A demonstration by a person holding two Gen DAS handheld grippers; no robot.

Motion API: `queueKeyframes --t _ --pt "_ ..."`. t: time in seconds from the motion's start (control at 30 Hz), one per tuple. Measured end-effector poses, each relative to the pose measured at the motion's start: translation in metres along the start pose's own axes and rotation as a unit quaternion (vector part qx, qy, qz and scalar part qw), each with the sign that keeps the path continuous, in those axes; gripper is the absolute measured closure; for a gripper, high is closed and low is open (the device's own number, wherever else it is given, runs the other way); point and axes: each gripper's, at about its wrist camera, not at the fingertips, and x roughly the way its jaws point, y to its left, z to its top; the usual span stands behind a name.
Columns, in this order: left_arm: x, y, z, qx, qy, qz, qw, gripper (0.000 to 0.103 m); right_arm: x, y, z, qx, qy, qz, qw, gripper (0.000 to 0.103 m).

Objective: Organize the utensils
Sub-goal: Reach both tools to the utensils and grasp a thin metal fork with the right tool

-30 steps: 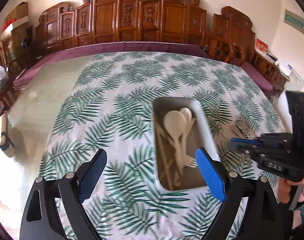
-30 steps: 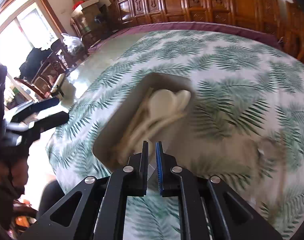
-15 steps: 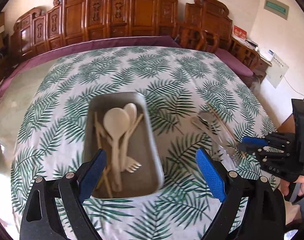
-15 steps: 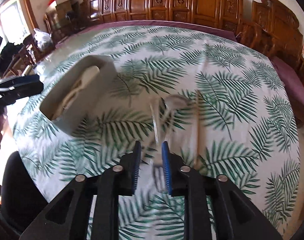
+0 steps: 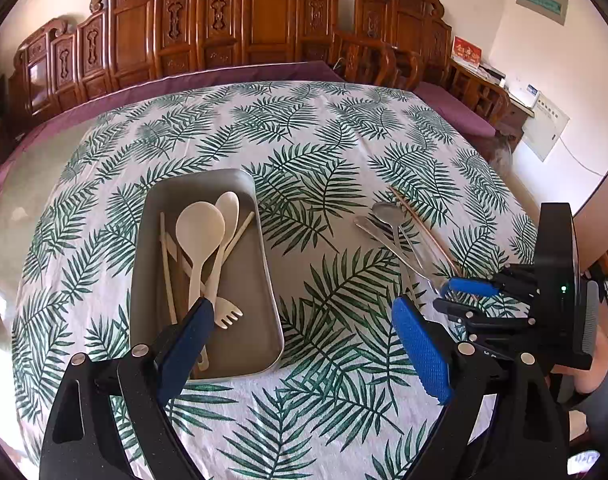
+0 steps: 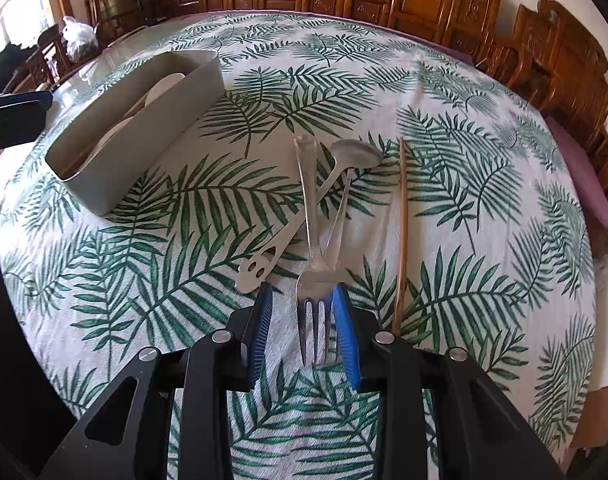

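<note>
A grey tray [image 5: 259,248] holds cream spoons [image 5: 199,232], a cream fork and chopsticks. To its right on the leaf-print cloth lie a metal fork [image 6: 310,200], a metal spoon [image 6: 356,154] and a wooden chopstick [image 6: 402,220]. My right gripper [image 6: 302,292] is low over the fork's head and its jaws are opening. The tines lie between the pads, unpinched. In the left wrist view that right gripper [image 5: 444,294] sits at the near end of the metal utensils [image 5: 388,224]. My left gripper [image 5: 301,312] stands wide open above the tray's near right corner, holding nothing.
The round table [image 5: 63,152] has a glass rim beyond the cloth. Carved wooden chairs [image 5: 263,24] line the far side. A second metal handle crosses under the fork [image 6: 338,232]. The tray's wall [image 6: 143,160] stands left of the metal utensils.
My right gripper left the tray, came down over the metal fork, and went from shut to open. The left gripper swung right, so the tray now sits at its left finger.
</note>
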Motion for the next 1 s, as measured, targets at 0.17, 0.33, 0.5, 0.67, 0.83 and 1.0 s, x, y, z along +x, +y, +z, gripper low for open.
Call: queueKeyframes --t 0.17,0.33,0.5,0.67,0.83,1.0 --pt "-0.002 0.001 -0.001 -0.001 0.0 -0.001 1.0 0.016 0.006 0.002 0.002 -0.015 0.013 -0.031 0.999 0.069" --pt "-0.004 0.001 -0.001 -0.001 -0.001 -0.002 1.0 0.016 0.011 -0.011 0.001 0.005 0.021 -0.03 0.999 0.094" --pt "-0.004 -0.003 -0.001 0.004 0.0 -0.005 1.0 0.016 0.009 -0.025 -0.001 0.036 0.017 -0.008 0.999 0.099" --pt "0.003 -0.009 0.0 0.007 0.005 -0.008 0.9999 0.016 0.004 -0.032 -0.005 0.052 0.015 0.016 0.998 0.099" --pt "0.02 -0.021 0.003 0.012 0.015 -0.013 0.9997 0.016 -0.012 -0.043 -0.012 0.075 -0.003 0.034 0.997 0.099" --pt "0.039 -0.037 0.008 0.017 0.025 -0.018 0.9994 0.016 -0.027 -0.061 -0.018 0.101 -0.022 0.033 0.994 0.099"
